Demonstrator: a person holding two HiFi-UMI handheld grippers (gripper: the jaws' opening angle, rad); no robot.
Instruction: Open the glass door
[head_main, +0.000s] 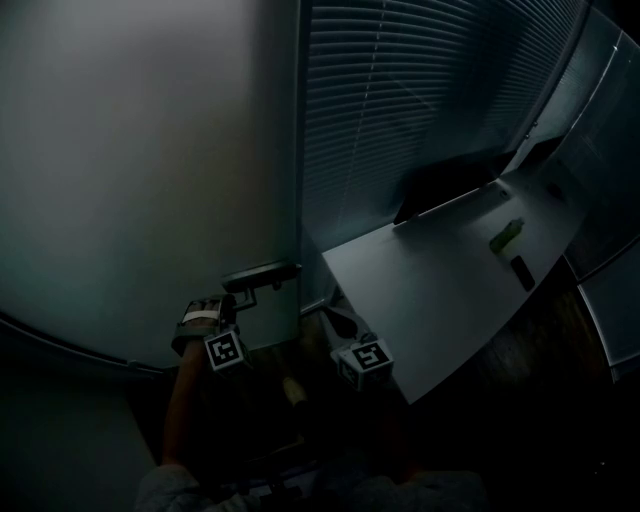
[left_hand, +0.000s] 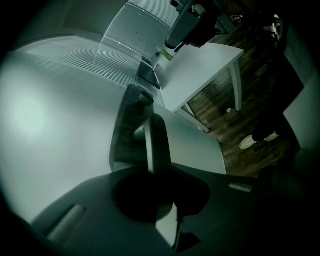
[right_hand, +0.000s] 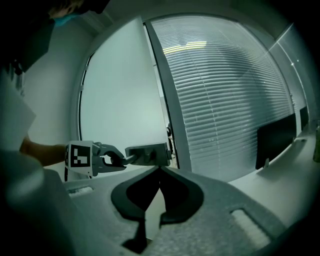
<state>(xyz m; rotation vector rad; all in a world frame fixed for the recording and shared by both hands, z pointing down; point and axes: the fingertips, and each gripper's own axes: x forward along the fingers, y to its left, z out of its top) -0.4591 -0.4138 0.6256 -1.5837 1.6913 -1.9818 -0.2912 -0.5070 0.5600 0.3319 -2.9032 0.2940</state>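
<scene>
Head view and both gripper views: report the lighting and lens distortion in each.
Head view: very dim, lower part nearly black, glass door a soft grey glow. Left gripper view: dark vignette at the corners, door handle close and blurred. Right gripper view: brightest, fisheye bends the blinds.

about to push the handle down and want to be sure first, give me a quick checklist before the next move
1. Left tool closed on the door handle: ok, the lever sits between its jaws.
2. Grip spot: ok, at the lever's free end, away from the pivot.
3. Right tool out of the way: ok, shut, empty, held back from the handle.
4. Handle pressed down: not ok, it lies about level.
5. Glass door unlatched: cannot tell; its edge sits against the frame.
6. Swing path: cannot tell which way it opens; the desk stands close on the right.
</scene>
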